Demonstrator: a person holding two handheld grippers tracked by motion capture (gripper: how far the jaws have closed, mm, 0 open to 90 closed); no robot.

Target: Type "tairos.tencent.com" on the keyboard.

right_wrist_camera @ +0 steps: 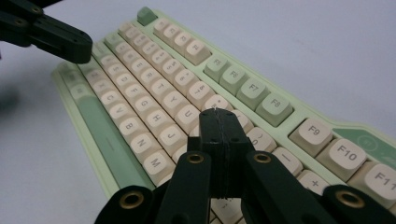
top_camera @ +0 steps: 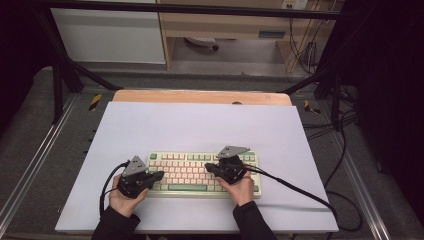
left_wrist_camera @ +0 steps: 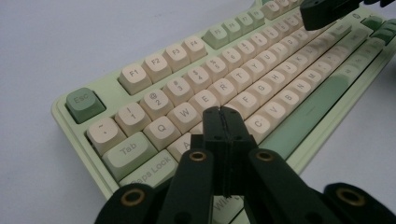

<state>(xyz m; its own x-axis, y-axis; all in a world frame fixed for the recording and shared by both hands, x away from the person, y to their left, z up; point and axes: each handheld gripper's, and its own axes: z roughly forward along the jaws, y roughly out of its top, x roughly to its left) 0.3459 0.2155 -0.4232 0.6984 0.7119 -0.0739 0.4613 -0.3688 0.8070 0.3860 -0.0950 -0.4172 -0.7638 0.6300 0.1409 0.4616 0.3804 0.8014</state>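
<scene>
Even overhead light on the pale desk (top_camera: 200,125), dark surroundings all round it. Soft shadows sit under both hands. In the gripper views, near keys of the keyboard (left_wrist_camera: 196,88) read sharp; far keys and foreground linkages blur.

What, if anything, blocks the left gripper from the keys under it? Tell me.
Nothing visible does. The left gripper, jaws shut and empty, hangs right over the keyboard near its left-hand letter keys, with only bare keycaps ahead of the tips. The right gripper sits farther along the keyboard, well off to the side.
</scene>
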